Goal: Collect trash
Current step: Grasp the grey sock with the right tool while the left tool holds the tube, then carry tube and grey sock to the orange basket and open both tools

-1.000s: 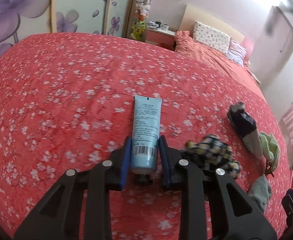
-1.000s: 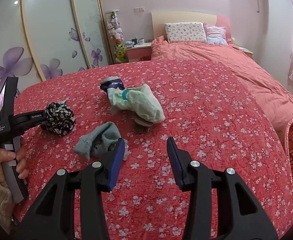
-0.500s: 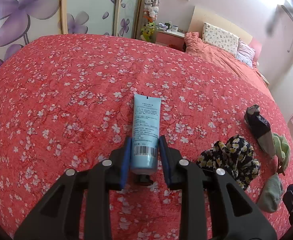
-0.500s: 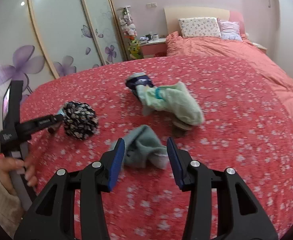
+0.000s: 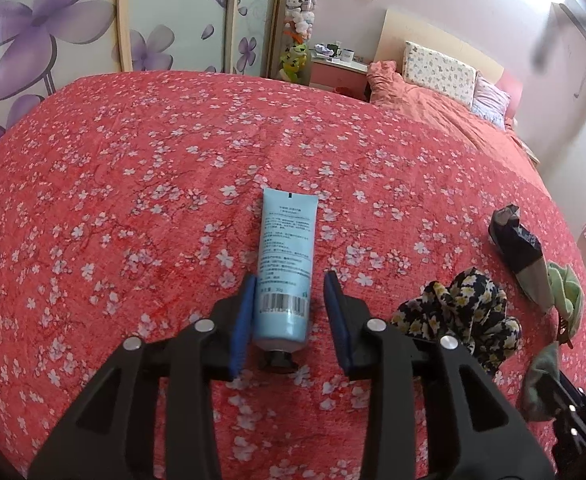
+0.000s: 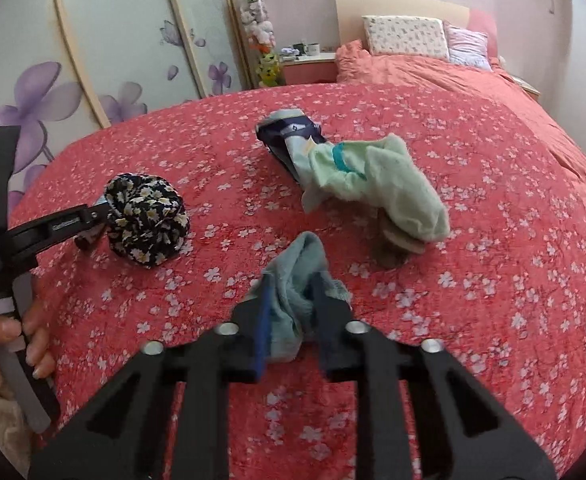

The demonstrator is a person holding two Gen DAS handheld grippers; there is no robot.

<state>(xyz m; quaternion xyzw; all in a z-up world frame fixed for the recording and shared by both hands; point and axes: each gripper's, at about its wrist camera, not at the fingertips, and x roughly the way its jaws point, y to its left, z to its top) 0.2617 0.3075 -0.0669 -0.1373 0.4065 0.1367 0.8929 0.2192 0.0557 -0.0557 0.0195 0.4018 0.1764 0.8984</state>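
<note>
A light blue tube lies on the red flowered bedspread, cap toward me. My left gripper is open, its blue pads either side of the tube's lower end, the left pad touching it, the right pad apart. In the right wrist view my right gripper has closed on a grey-blue sock bunched between its pads. The left gripper's arm and the hand holding it show at the left edge there.
A black floral cloth ball, a pale green sock over a dark blue sock, and a small brown item lie on the bed. Pillows and a nightstand stand behind.
My left gripper's jaws opened away from the tube, which stays on the bed. My right gripper moved left over the grey-blue sock and closed on it.
</note>
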